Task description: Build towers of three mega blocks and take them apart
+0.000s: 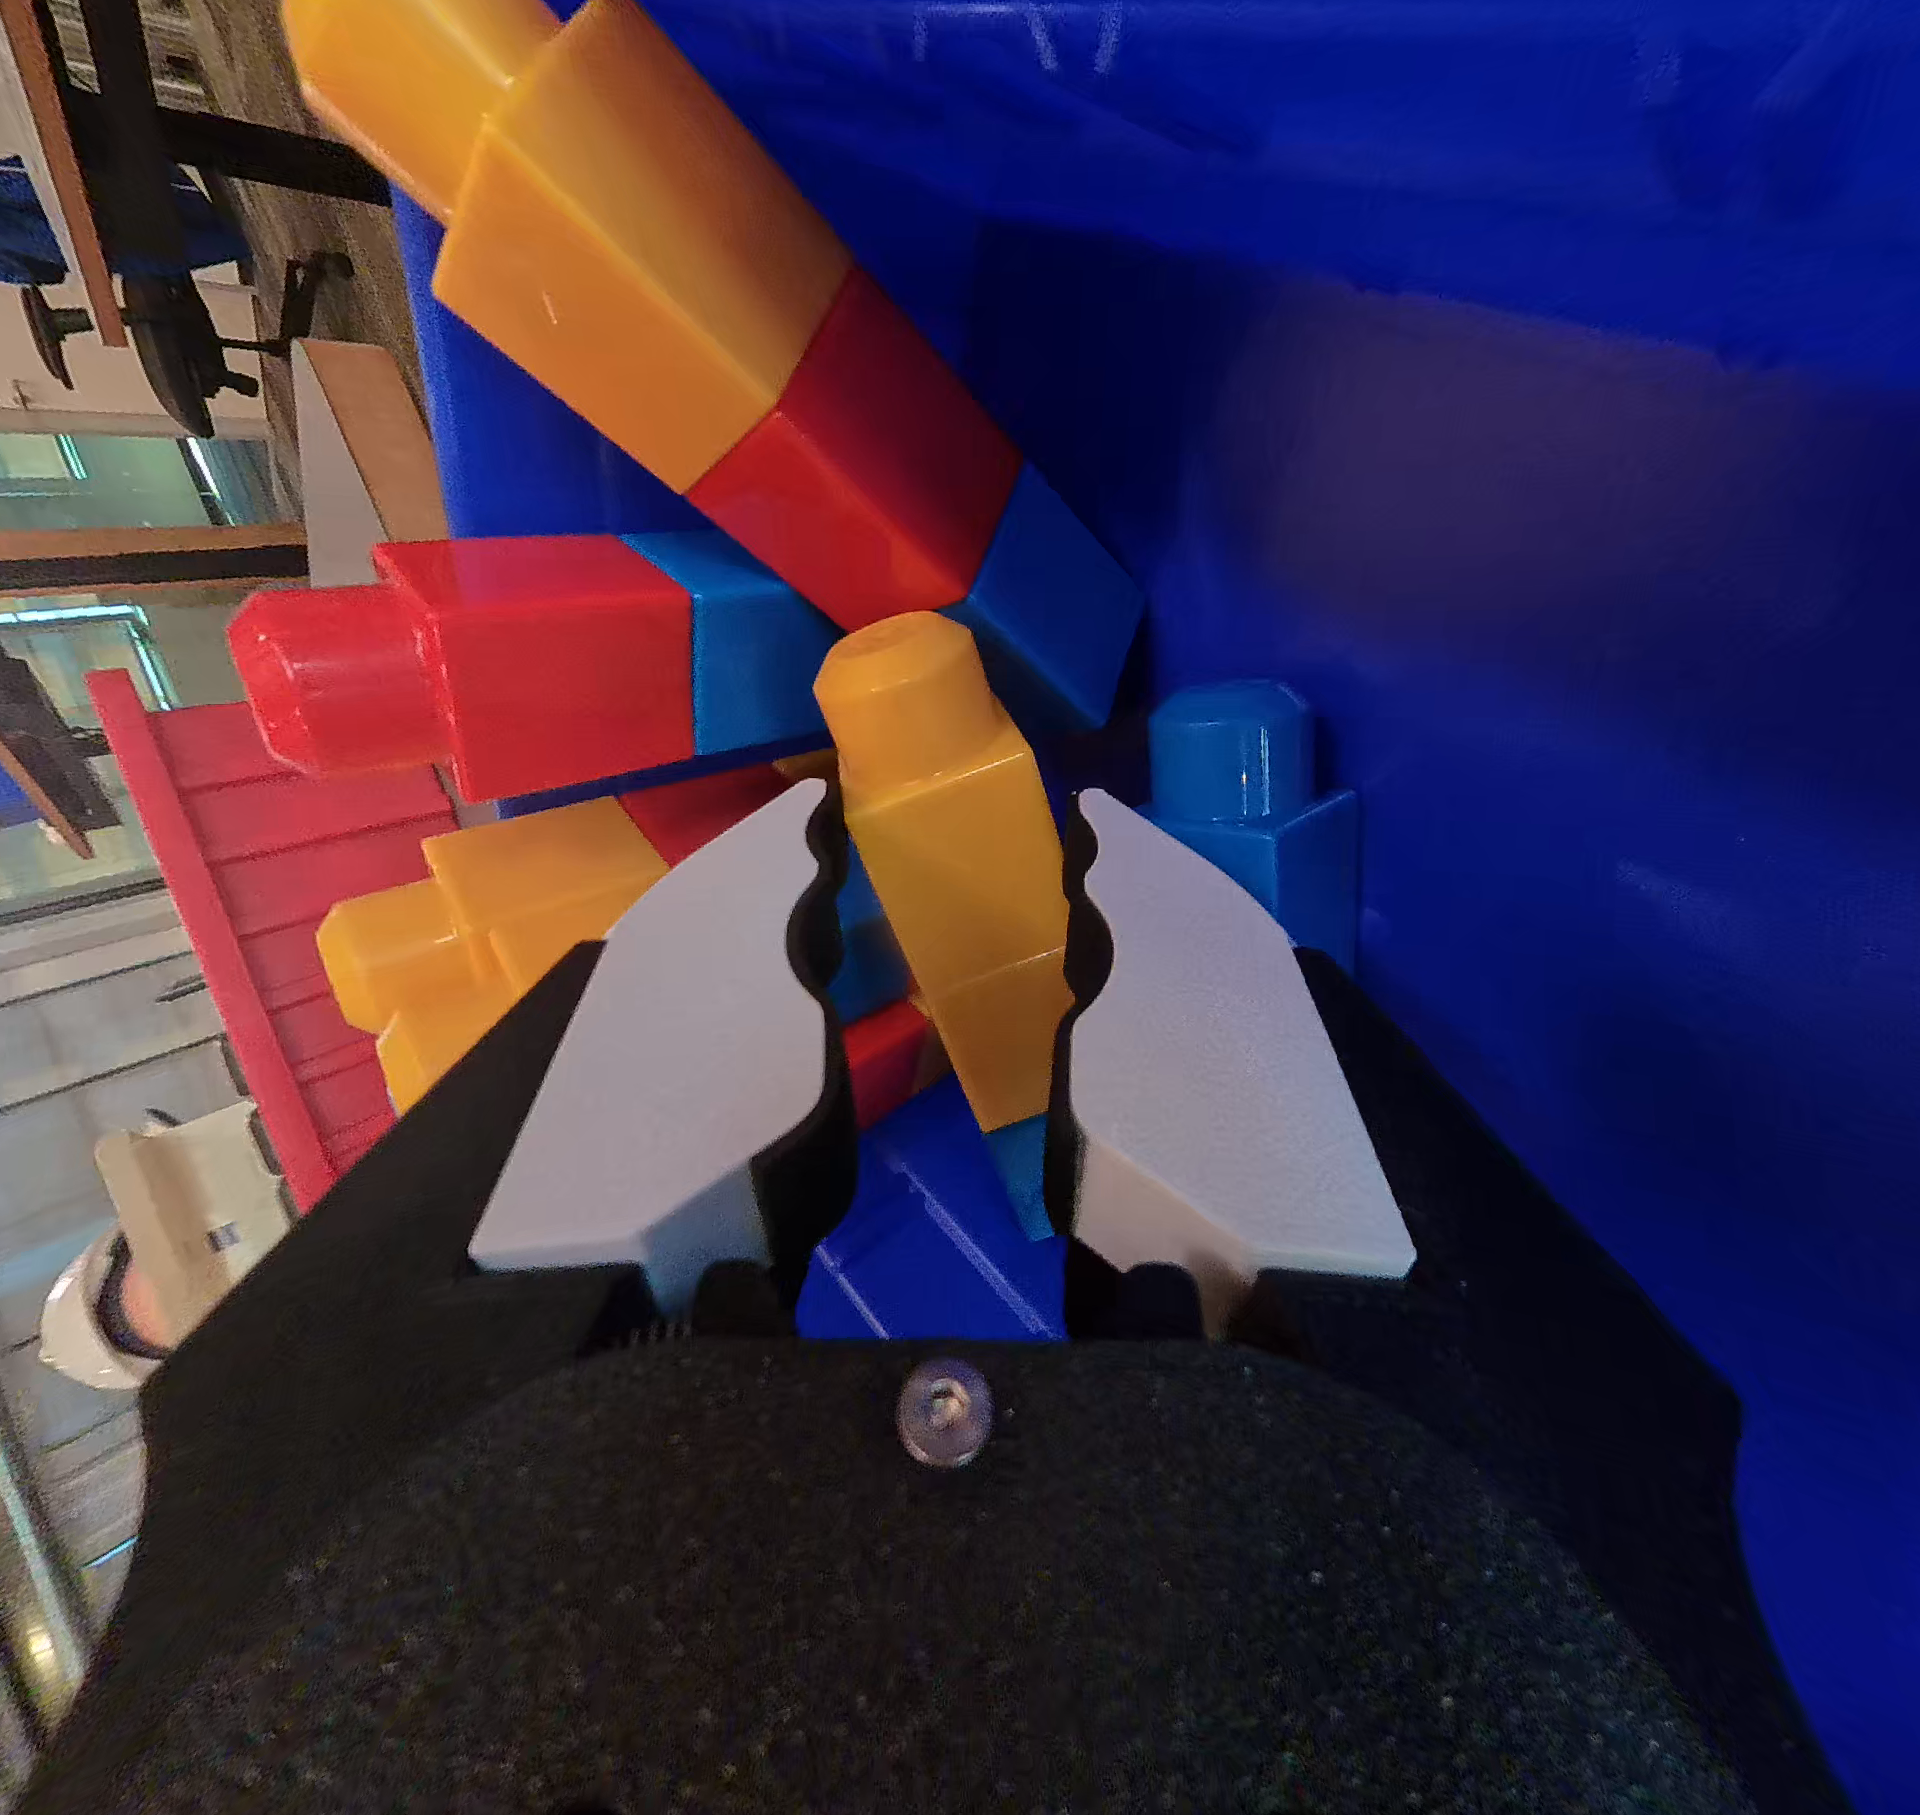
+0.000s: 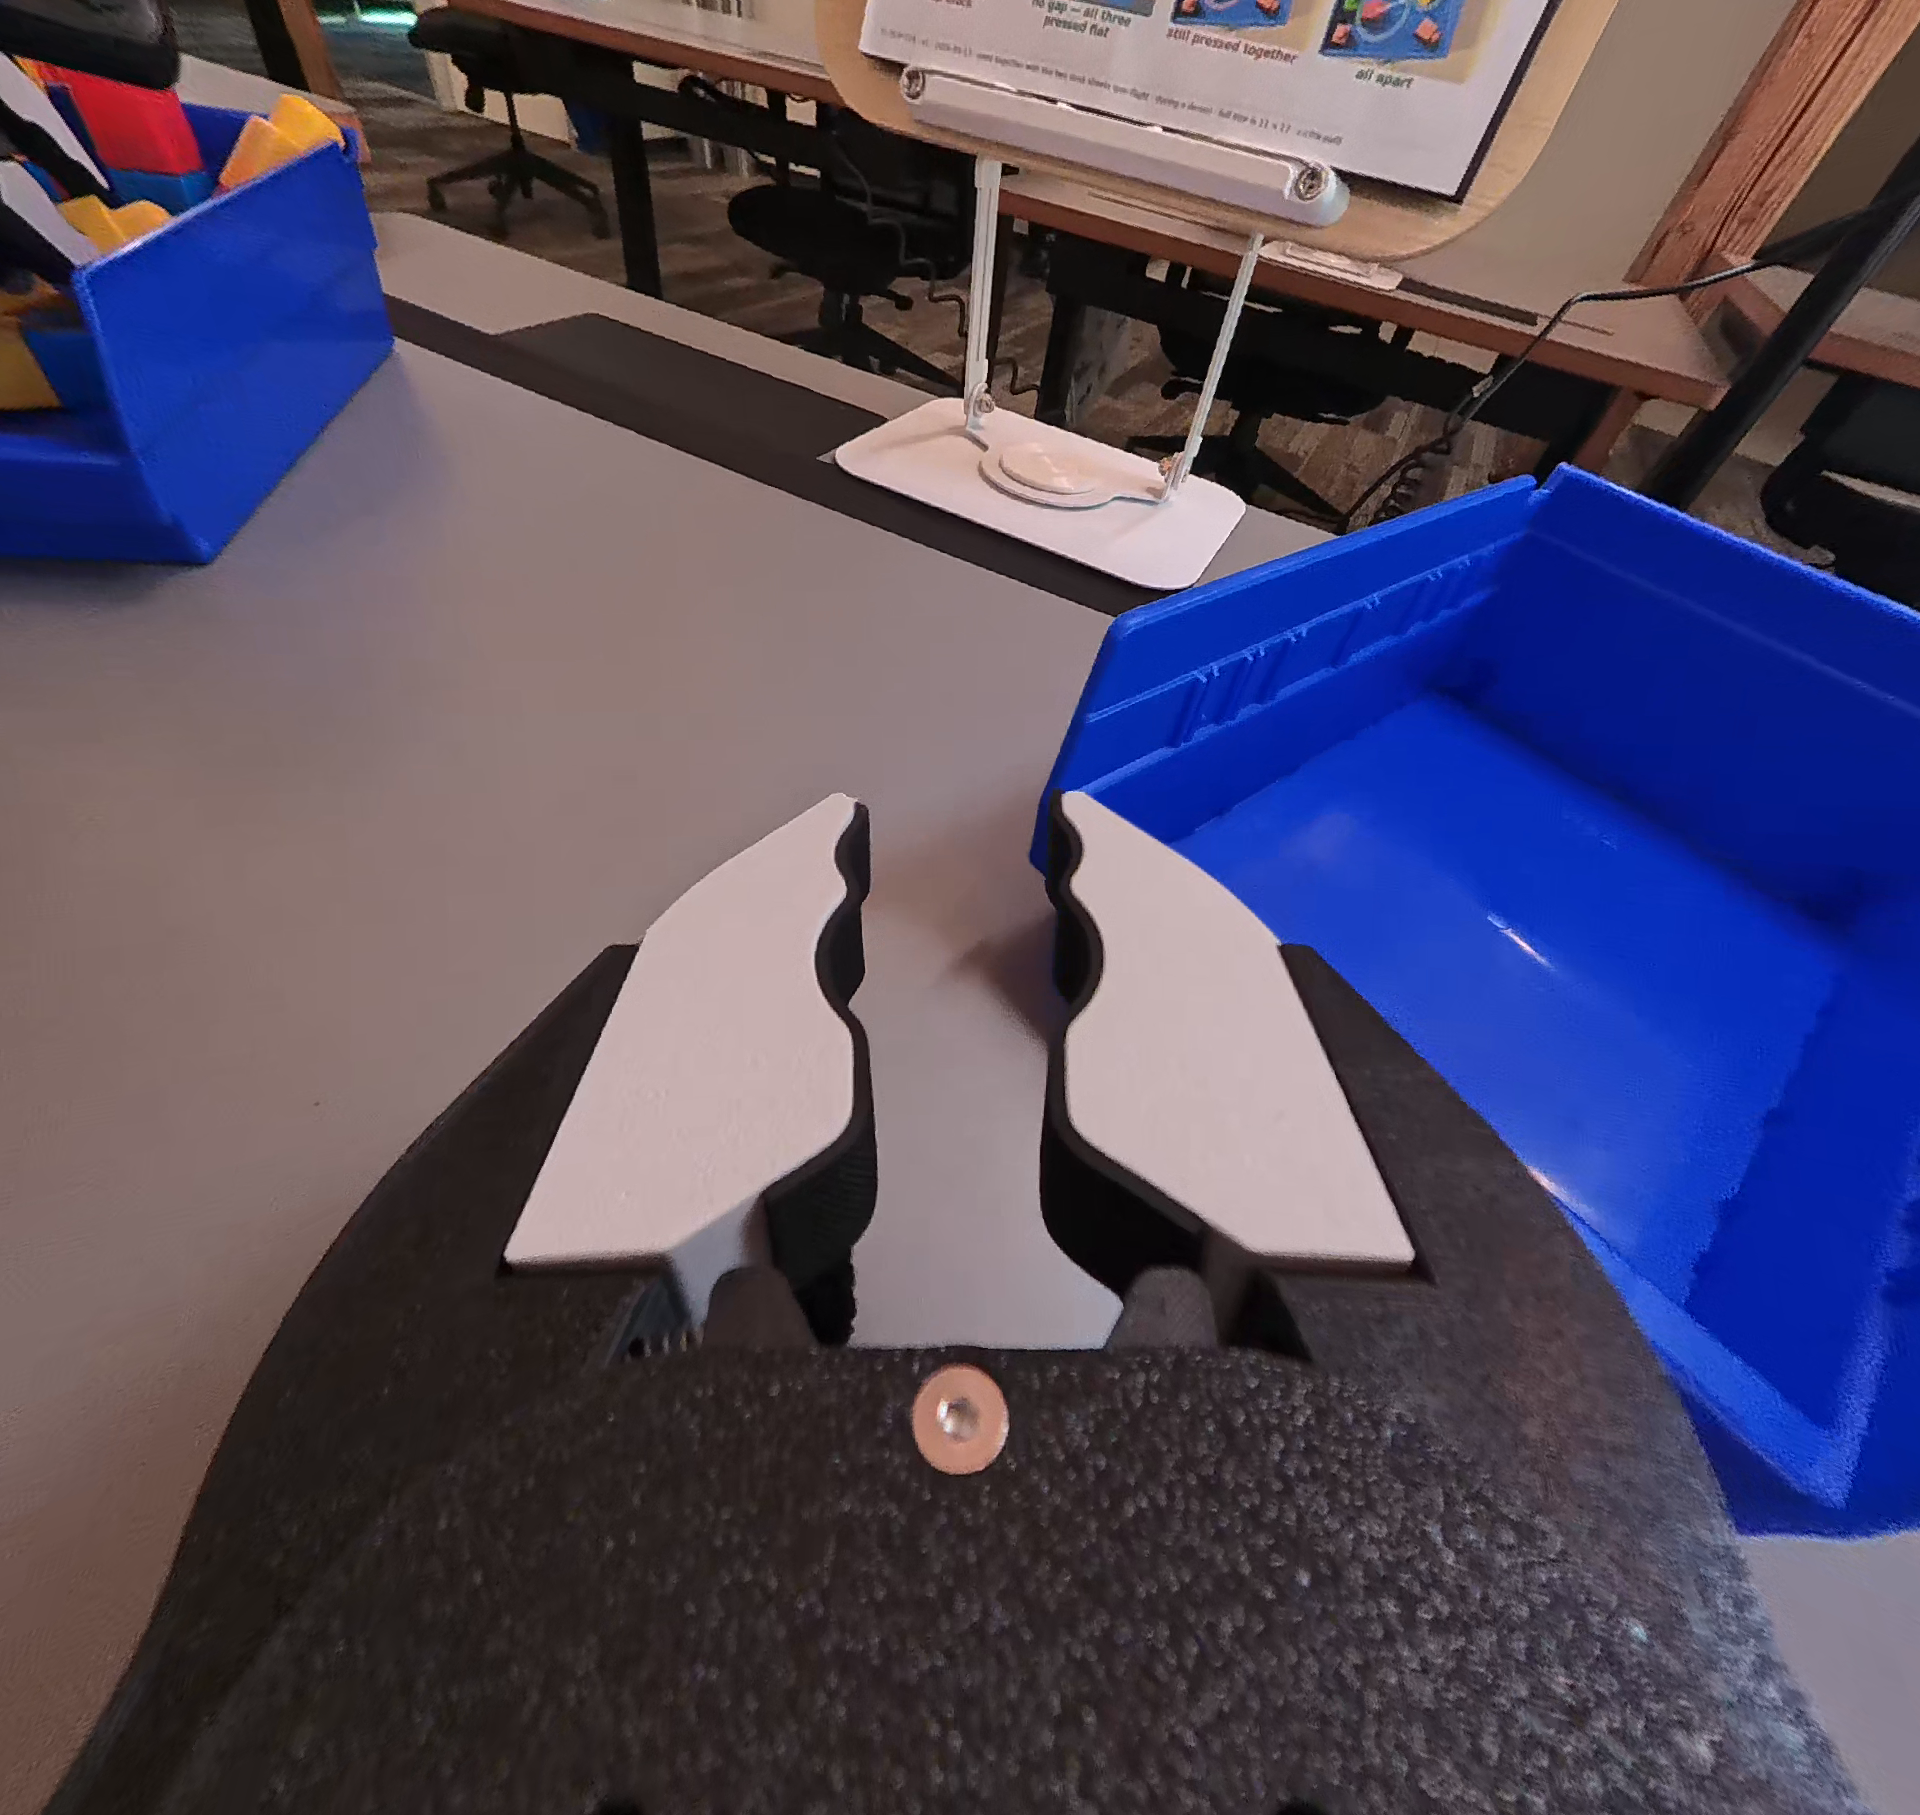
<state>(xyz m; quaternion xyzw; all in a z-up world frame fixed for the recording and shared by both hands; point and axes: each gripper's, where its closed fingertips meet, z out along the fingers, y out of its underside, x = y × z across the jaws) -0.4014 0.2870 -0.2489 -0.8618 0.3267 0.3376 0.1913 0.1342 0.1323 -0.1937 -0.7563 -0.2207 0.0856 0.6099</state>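
Observation:
In the left wrist view my left gripper (image 1: 951, 804) is inside a blue bin (image 1: 1455, 415) and is shut on a tower (image 1: 956, 892) of two yellow blocks over a blue one, both pads touching its sides. Around it lie a yellow-red-blue tower (image 1: 644, 290), a red-and-blue stack (image 1: 540, 653), a single blue block (image 1: 1247, 789) and more yellow blocks (image 1: 457, 955). In the right wrist view my right gripper (image 2: 956, 820) is open and empty, low over the grey table (image 2: 416, 778), just left of an empty blue bin (image 2: 1299, 643).
The bin of blocks (image 2: 229, 331) stands at the table's far left, with the left gripper (image 2: 42, 144) in it. A white stand (image 2: 1039, 487) holding an instruction sheet is at the table's back edge. Desks and chairs lie beyond. A red ribbed object (image 1: 281, 882) shows beside the bin. The tips of one gripper are about 55 cm away from the tips of the other. The red-and-blue stack (image 1: 540, 653) is about 5 cm from my left fingertips and 55 cm from my right.

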